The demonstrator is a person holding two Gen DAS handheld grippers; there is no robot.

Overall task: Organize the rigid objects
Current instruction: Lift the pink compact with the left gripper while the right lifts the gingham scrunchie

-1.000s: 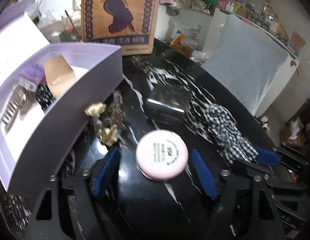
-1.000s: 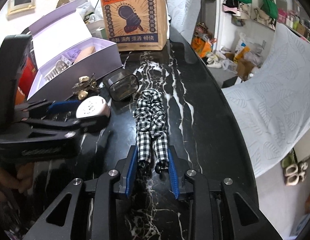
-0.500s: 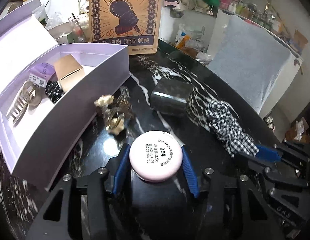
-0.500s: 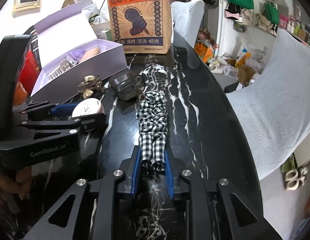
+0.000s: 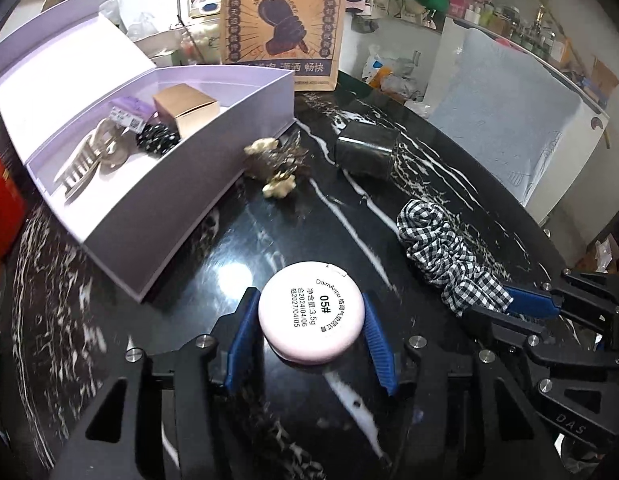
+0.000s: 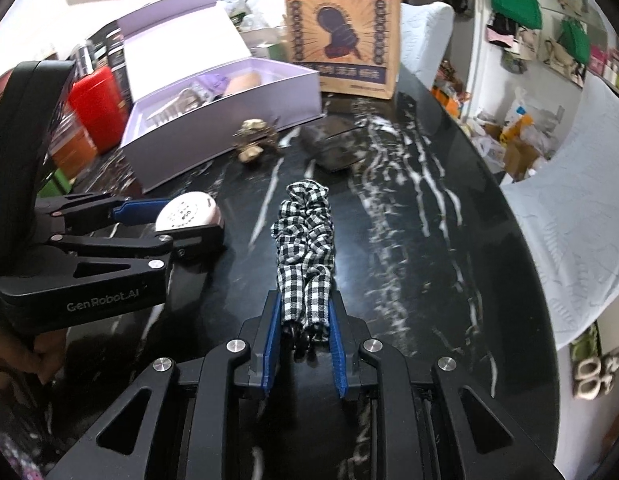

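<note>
From the left wrist we see our left gripper (image 5: 311, 326) closed on the pink round compact (image 5: 311, 311), the blue pads pressing its rim on opposite sides, label up. It sits low over the black marble table (image 5: 389, 184), near the open corner of the lavender box (image 5: 213, 168). We judge it light, stiff and smooth-sided, so it could slip or swivel between the pads; a hold across the full width, as here, suits it best. Beyond it, the gold hair clip (image 5: 275, 168) lies beside the box wall and the dark square case (image 5: 367, 154) well apart.

From the right wrist, our right gripper (image 6: 305, 320) is shut nearly all the way on the near end of the checkered scrunchie (image 6: 305, 240), which stretches away from the jaws along the table. It is soft and light and will sag and dangle when lifted; gathered cloth gives a firm enough hold. The left gripper shows at the left edge with the compact.
</note>
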